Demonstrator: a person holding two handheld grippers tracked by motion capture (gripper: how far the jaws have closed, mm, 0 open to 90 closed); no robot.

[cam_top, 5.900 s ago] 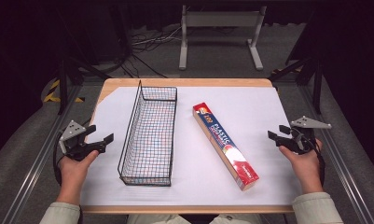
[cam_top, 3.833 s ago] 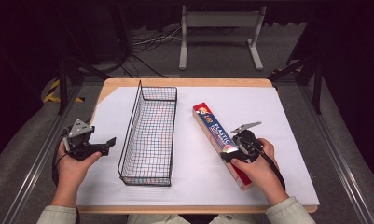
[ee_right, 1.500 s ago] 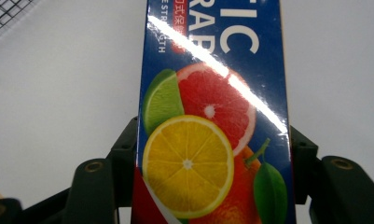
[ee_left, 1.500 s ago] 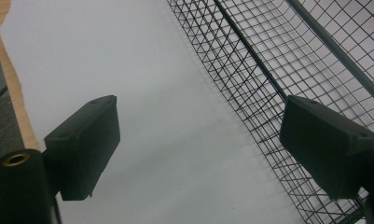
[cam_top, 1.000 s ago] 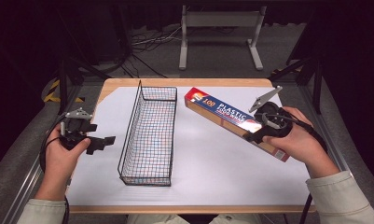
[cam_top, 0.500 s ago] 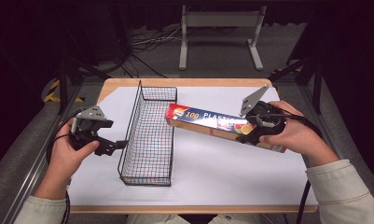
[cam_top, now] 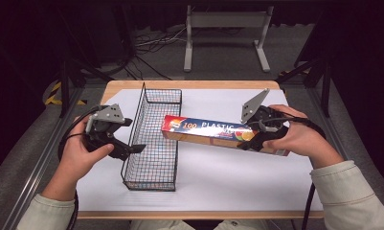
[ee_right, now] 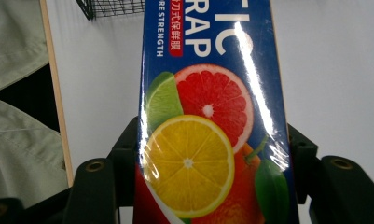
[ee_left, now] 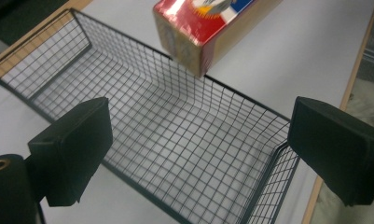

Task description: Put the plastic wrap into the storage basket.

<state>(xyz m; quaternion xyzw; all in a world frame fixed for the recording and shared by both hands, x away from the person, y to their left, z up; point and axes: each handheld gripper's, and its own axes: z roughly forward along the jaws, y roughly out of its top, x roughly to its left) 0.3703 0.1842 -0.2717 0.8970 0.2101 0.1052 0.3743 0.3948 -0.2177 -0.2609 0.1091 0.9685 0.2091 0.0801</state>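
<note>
Nearest, the person's 2 pale sleeves come in over the near edge of the white-topped table. The left gripper sits at the left, just outside the near half of the black wire basket, its tips at the basket's left wall. Its jaws have just been opening and stand wide apart with nothing between them — in the left gripper view the 2 black pads frame the basket's mesh floor from above.

To the right, the right gripper is clamped across the long box of plastic wrap, near the box's right end. In the right gripper view the jaws press on both long sides of the box, where a lemon, a grapefruit half and a lime are printed.

The box is off the table and lies roughly left to right — its left end reaches over the basket's right wall, about mid-length of the basket. The left gripper view shows that red end hanging above the basket's rim.

Farther off, the basket's far end nears the table's far wooden edge. Beyond stand a grey metal frame and cables on the floor.
</note>
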